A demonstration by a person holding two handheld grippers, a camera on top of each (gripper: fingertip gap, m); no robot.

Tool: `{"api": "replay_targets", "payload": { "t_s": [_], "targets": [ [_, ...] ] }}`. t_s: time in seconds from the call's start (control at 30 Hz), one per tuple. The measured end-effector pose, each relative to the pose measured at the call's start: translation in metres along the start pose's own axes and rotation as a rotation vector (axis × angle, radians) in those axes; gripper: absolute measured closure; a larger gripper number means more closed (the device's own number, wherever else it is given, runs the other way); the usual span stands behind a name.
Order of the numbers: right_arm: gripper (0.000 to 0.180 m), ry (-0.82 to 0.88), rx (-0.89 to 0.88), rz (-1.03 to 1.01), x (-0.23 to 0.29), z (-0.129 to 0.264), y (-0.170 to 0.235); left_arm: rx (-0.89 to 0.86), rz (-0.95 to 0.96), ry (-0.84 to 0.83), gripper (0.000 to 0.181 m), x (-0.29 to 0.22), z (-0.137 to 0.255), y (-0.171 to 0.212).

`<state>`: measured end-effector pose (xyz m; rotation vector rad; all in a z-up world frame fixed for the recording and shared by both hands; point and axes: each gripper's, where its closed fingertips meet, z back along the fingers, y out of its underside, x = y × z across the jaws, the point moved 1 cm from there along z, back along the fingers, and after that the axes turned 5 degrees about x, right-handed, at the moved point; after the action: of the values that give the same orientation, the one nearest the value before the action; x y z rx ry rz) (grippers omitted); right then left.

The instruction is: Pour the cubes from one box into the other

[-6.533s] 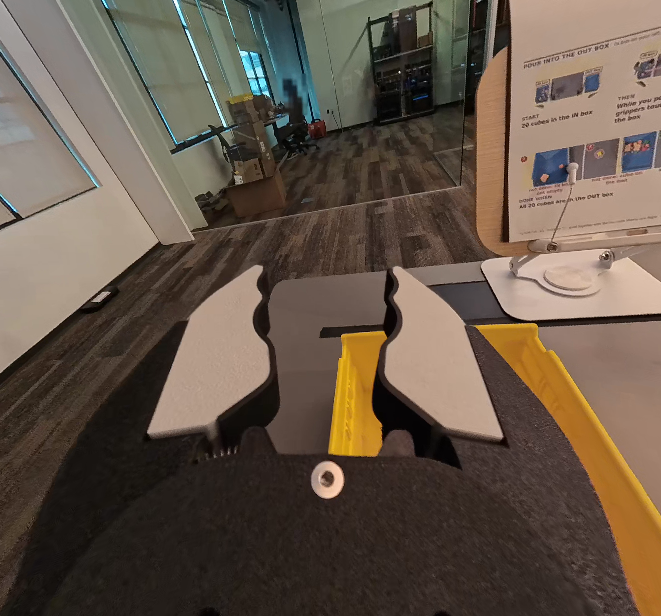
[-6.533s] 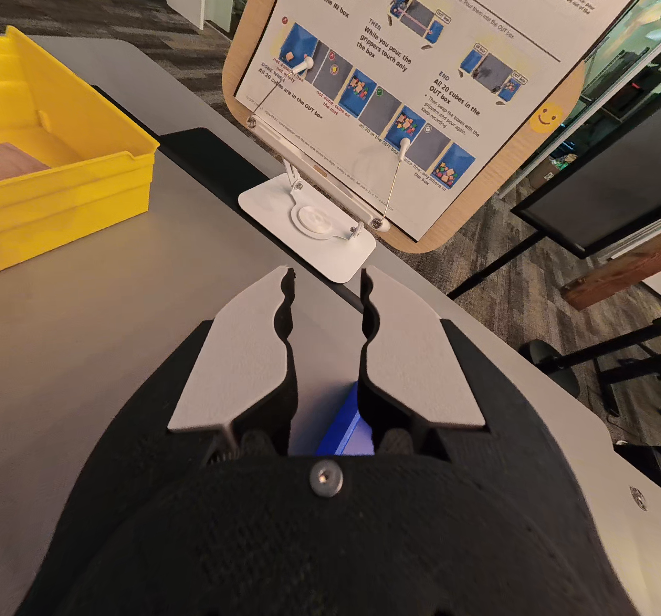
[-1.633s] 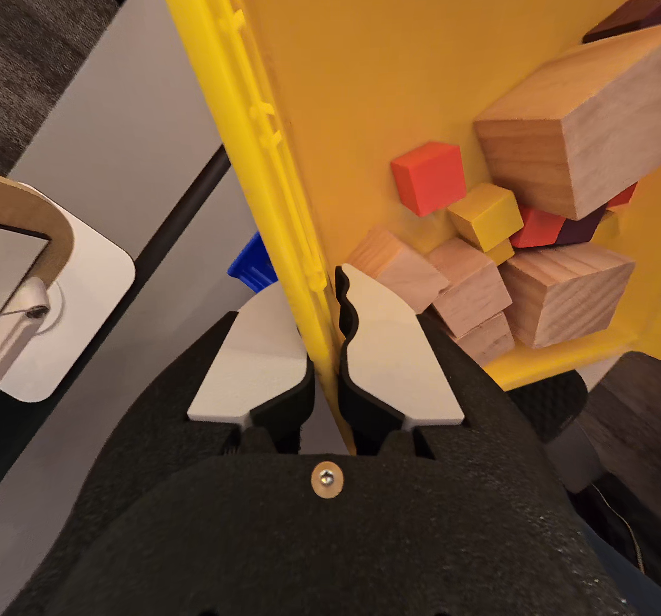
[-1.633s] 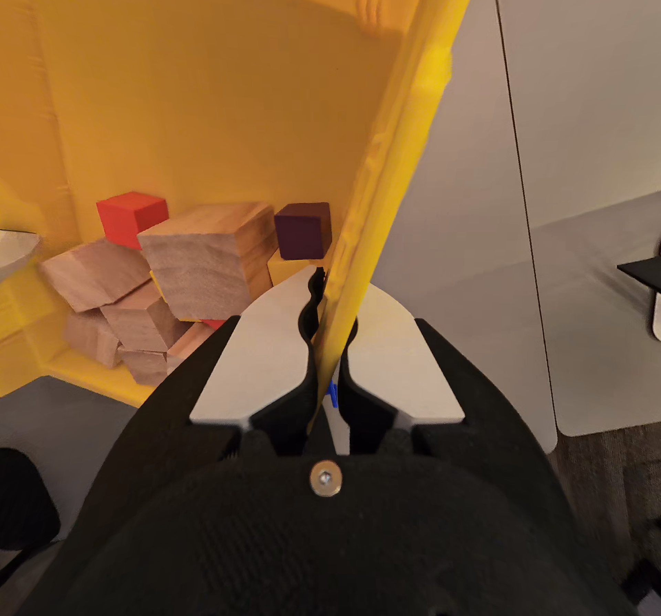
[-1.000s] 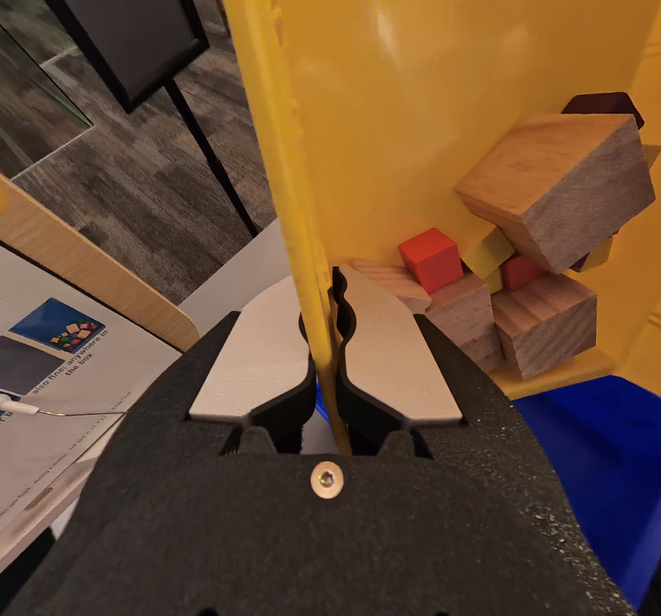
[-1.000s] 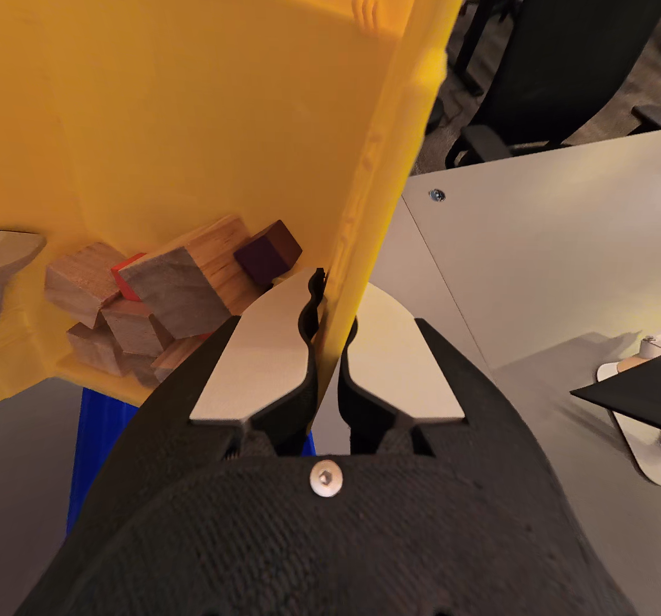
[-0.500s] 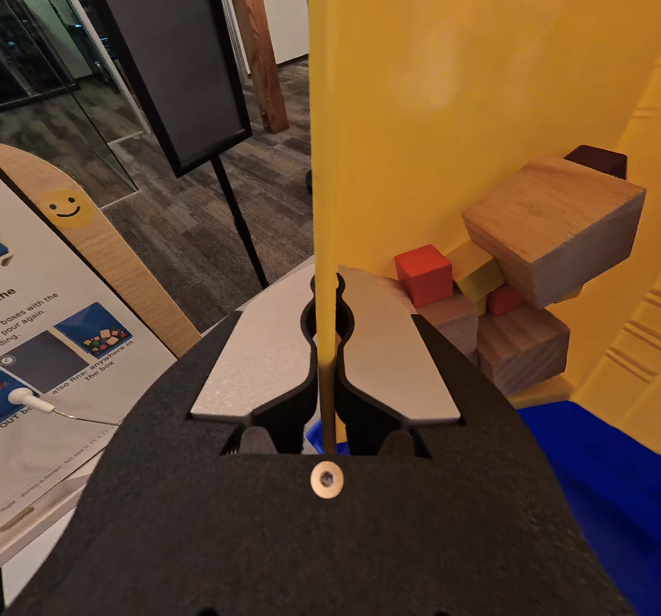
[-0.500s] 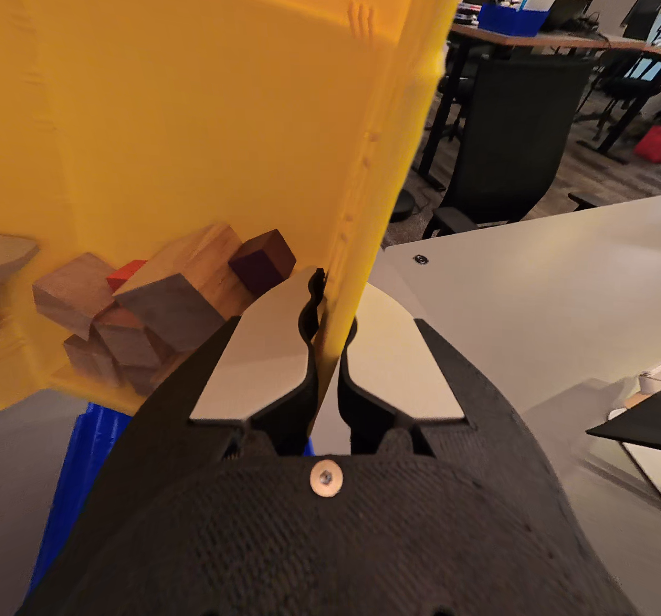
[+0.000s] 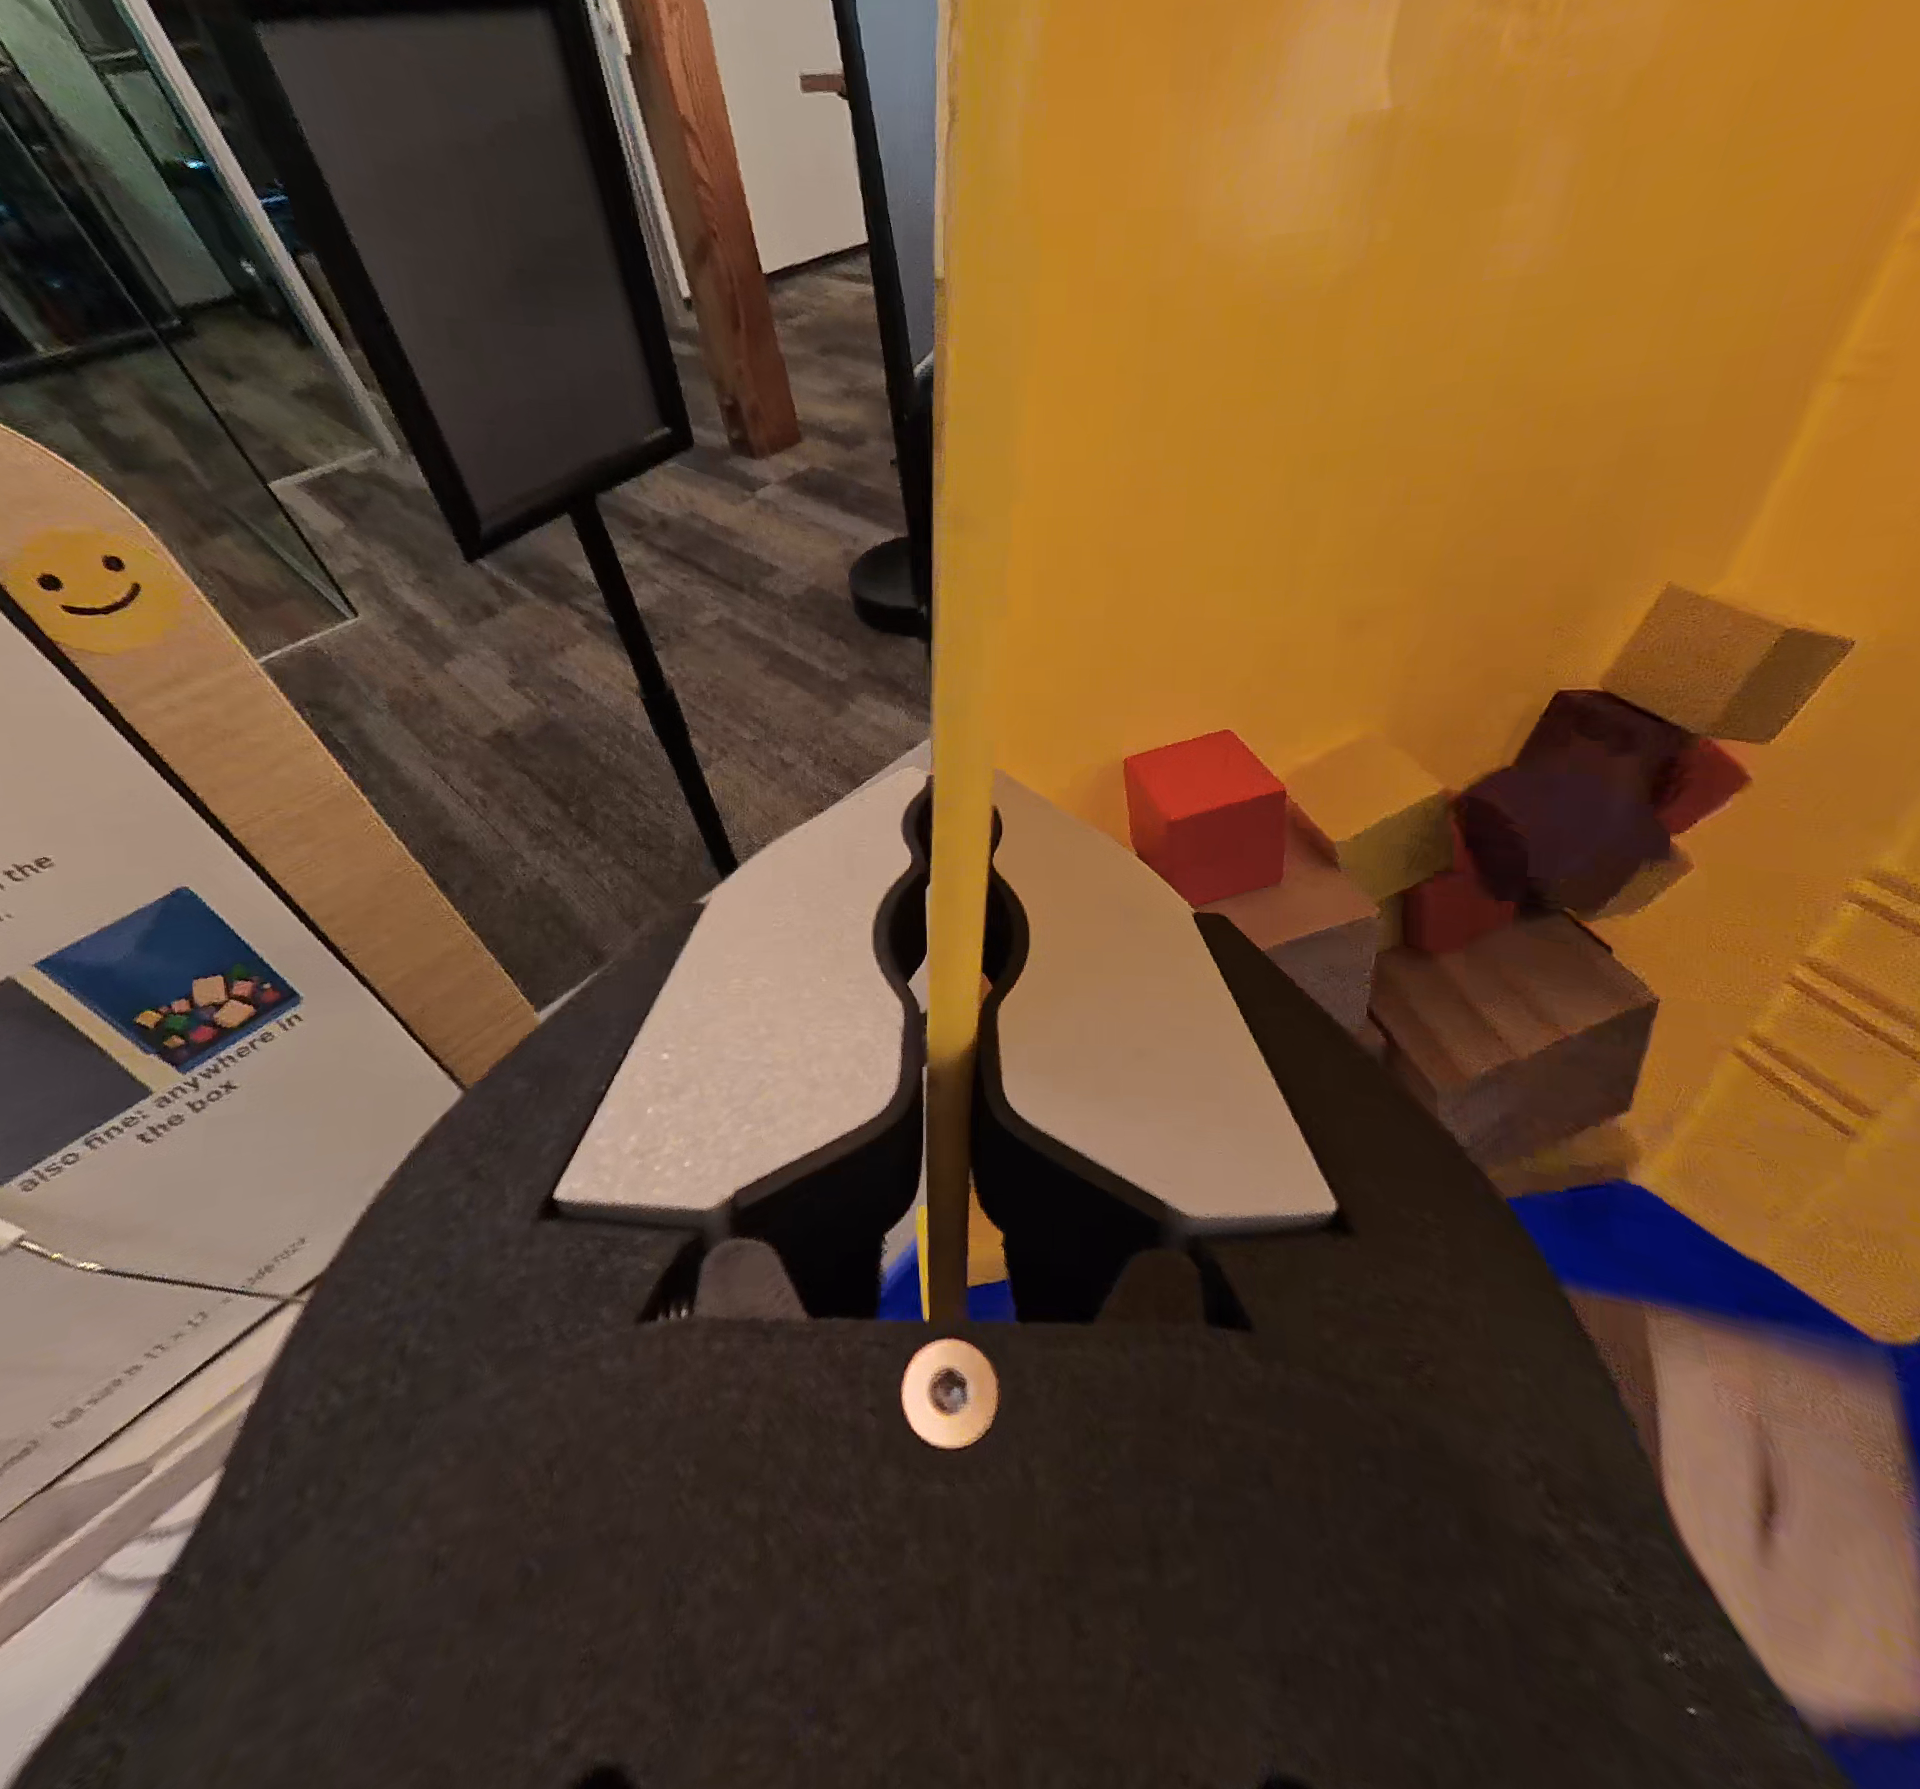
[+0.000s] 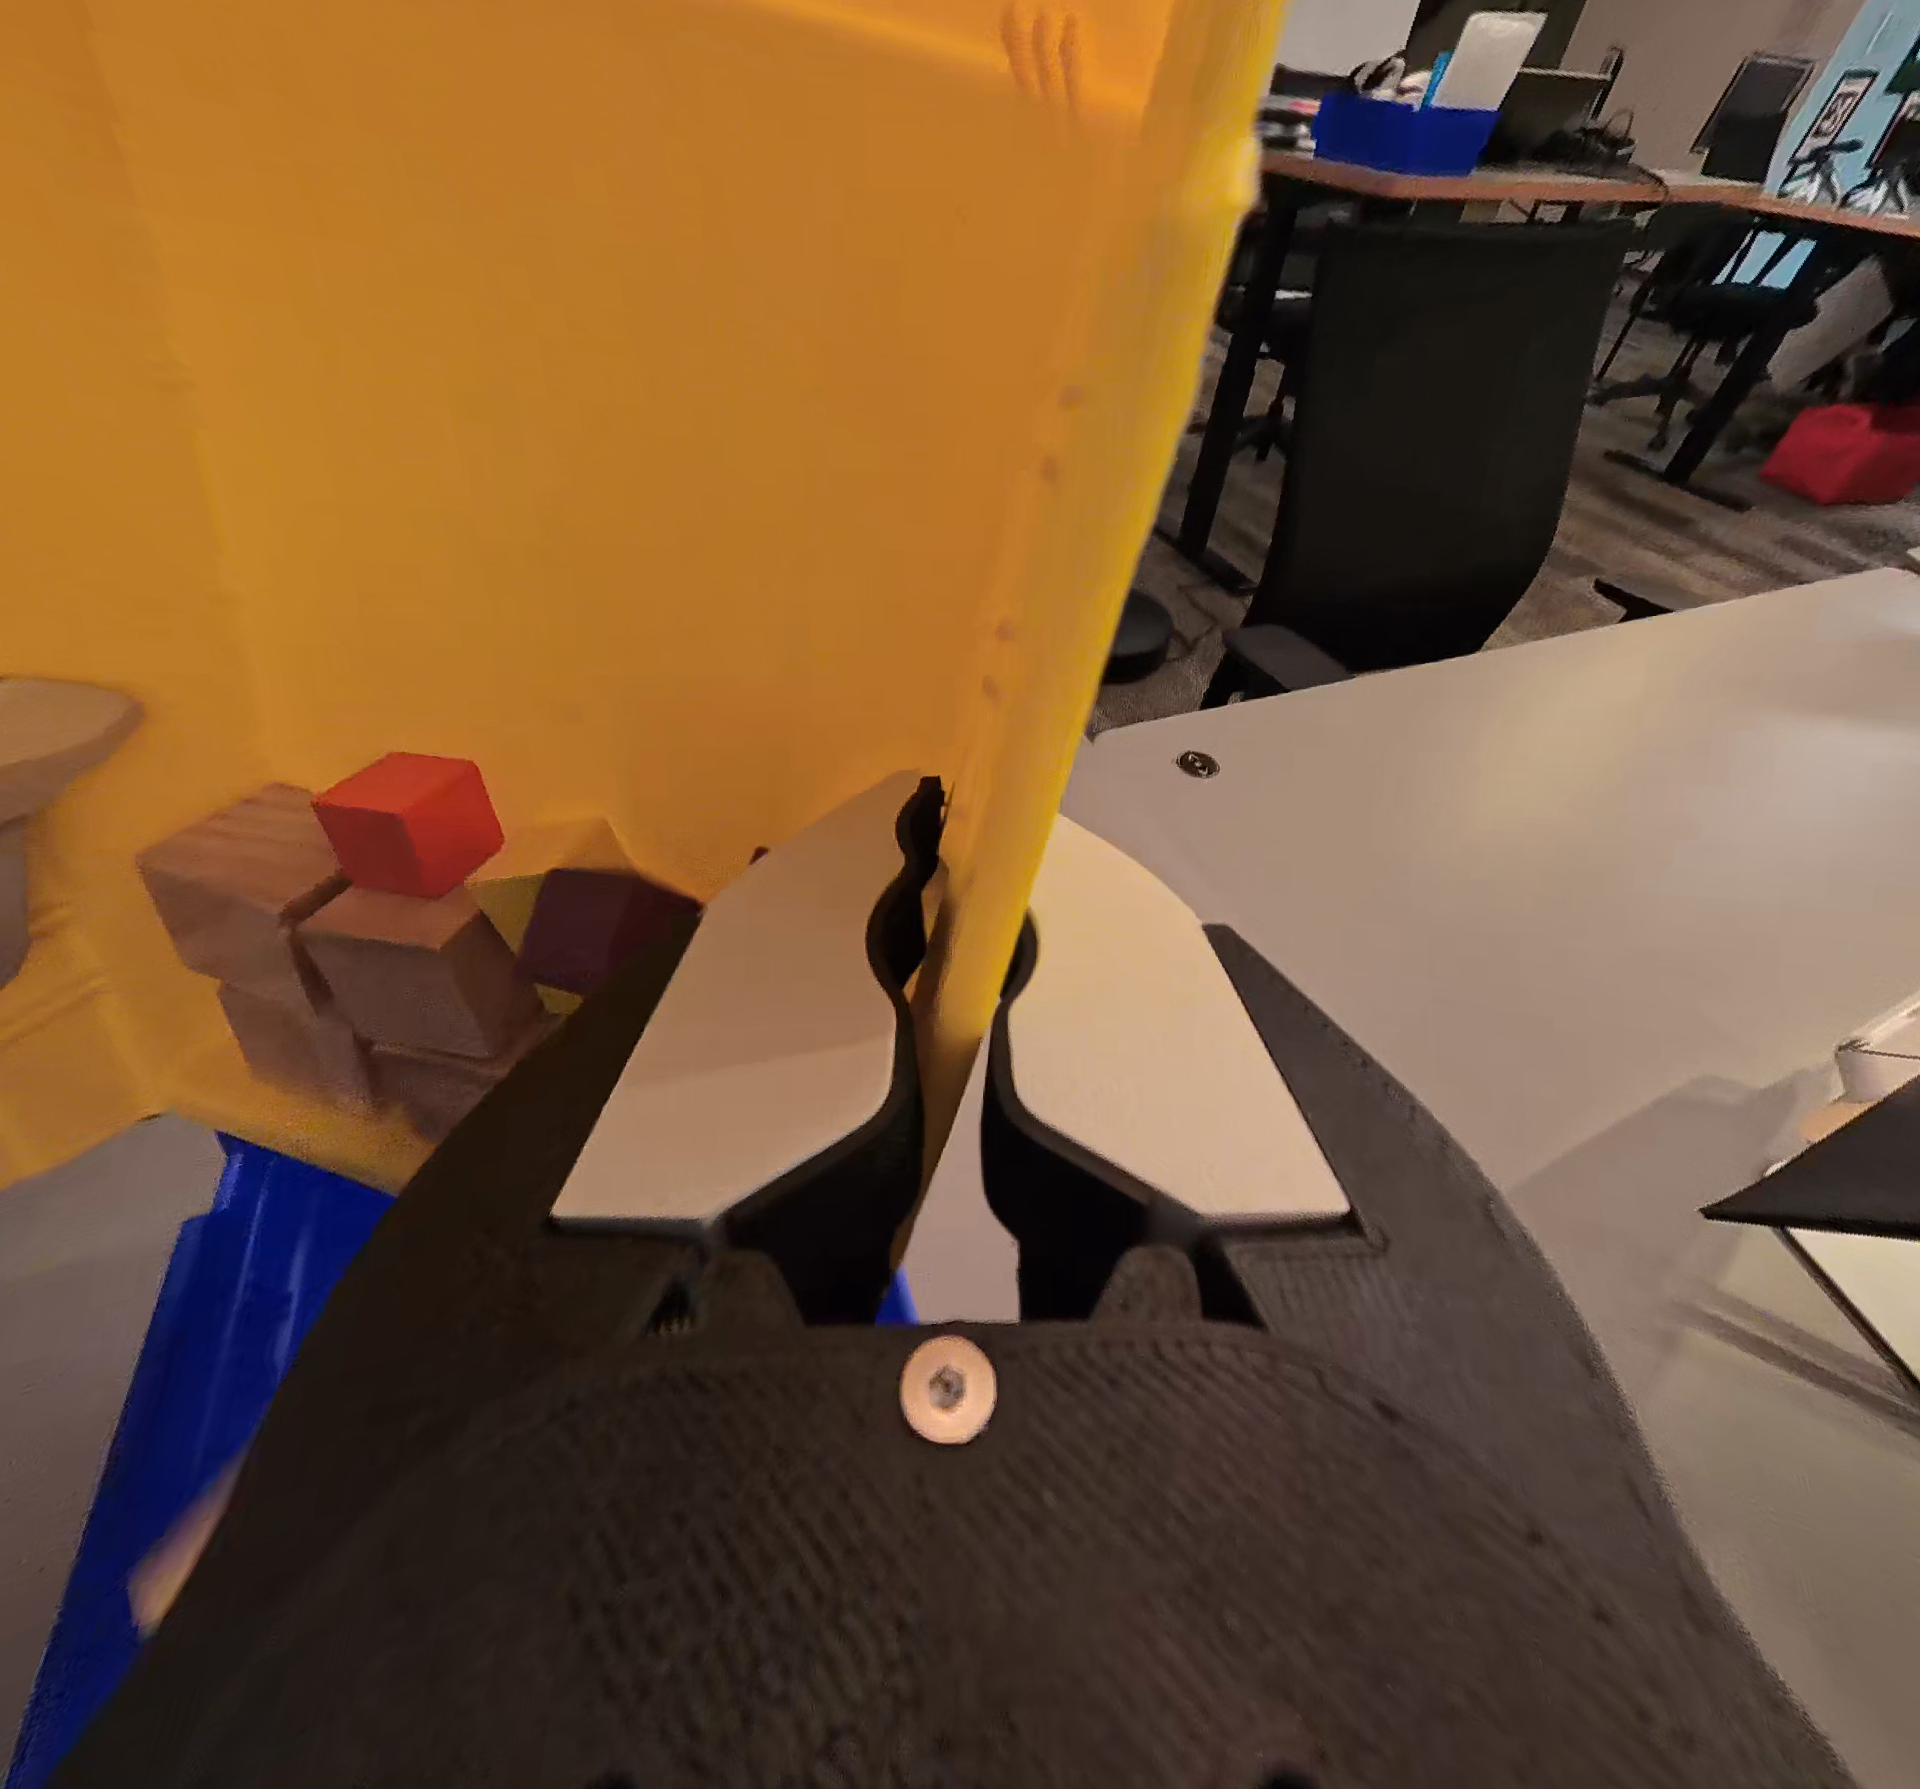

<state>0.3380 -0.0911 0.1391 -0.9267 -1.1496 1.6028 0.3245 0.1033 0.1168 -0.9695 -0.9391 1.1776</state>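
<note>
The yellow box (image 9: 1351, 285) is tipped steeply on end above the blue box (image 9: 1704, 1261). My left gripper (image 9: 951, 866) is shut on one side wall of the yellow box. My right gripper (image 10: 961, 866) is shut on the opposite side wall (image 10: 1101, 492). Wooden and coloured cubes pile at the yellow box's low end: a red cube (image 9: 1205, 820), a purple cube (image 9: 1558, 835), wooden blocks (image 9: 1507, 1033). They also show in the right wrist view, with a red cube (image 10: 410, 830) on wooden blocks (image 10: 405, 991). A blurred pale block (image 9: 1787, 1511) is below the yellow box, over the blue box (image 10: 187, 1376).
An instruction board (image 9: 156, 960) on a wooden stand is at the left. A black sign stand (image 9: 457, 264) is on the floor behind it. The grey table (image 10: 1507, 856) extends right, with a black office chair (image 10: 1423, 440) and desks beyond.
Both grippers have tilted the yellow box steeper over the blue box. The large wooden block has slid out of the pile and now shows blurred below the box; small cubes have shifted.
</note>
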Motion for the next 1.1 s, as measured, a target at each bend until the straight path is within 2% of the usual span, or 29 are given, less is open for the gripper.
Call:
{"api": "replay_targets", "payload": {
  "t_s": [0.13, 0.3, 0.43, 0.53, 0.6, 0.73, 0.9, 0.97, 1.03, 1.1],
  "targets": [
    [0.175, -0.009, 0.059, -0.018, 0.001, -0.006, 0.009, 0.066, 0.019, 0.009, 0.178, 0.001, -0.005, 0.007],
    [0.175, -0.007, 0.034, -0.013, 0.001, -0.002, 0.007, 0.027, 0.021, 0.013, 0.178, 0.000, -0.003, 0.006],
    [0.175, 0.013, -0.049, 0.010, -0.003, 0.006, -0.003, -0.056, -0.002, 0.004, 0.178, -0.003, 0.002, -0.003],
    [0.176, -0.008, -0.007, -0.020, -0.003, 0.004, 0.006, -0.007, 0.008, 0.017, 0.178, -0.005, 0.001, 0.001],
    [0.175, 0.009, -0.086, 0.000, -0.004, 0.011, 0.001, -0.090, -0.023, 0.012, 0.178, -0.006, 0.005, -0.005],
    [0.176, -0.018, -0.013, -0.041, -0.005, 0.004, 0.012, 0.002, -0.014, 0.016, 0.178, -0.008, 0.000, 0.005],
    [0.175, -0.008, -0.046, -0.025, -0.005, 0.011, 0.006, -0.064, -0.018, 0.004, 0.178, -0.008, 0.006, -0.002],
    [0.174, 0.026, -0.086, 0.043, -0.005, 0.012, 0.002, -0.102, -0.010, 0.020, 0.178, -0.007, 0.003, -0.001],
    [0.174, 0.004, -0.021, 0.008, -0.003, 0.008, 0.010, -0.049, 0.013, 0.018, 0.178, -0.007, 0.001, 0.005],
    [0.176, 0.023, -0.083, 0.029, -0.004, 0.016, 0.005, -0.097, 0.003, 0.047, 0.178, -0.009, 0.003, 0.004]
  ]
}}
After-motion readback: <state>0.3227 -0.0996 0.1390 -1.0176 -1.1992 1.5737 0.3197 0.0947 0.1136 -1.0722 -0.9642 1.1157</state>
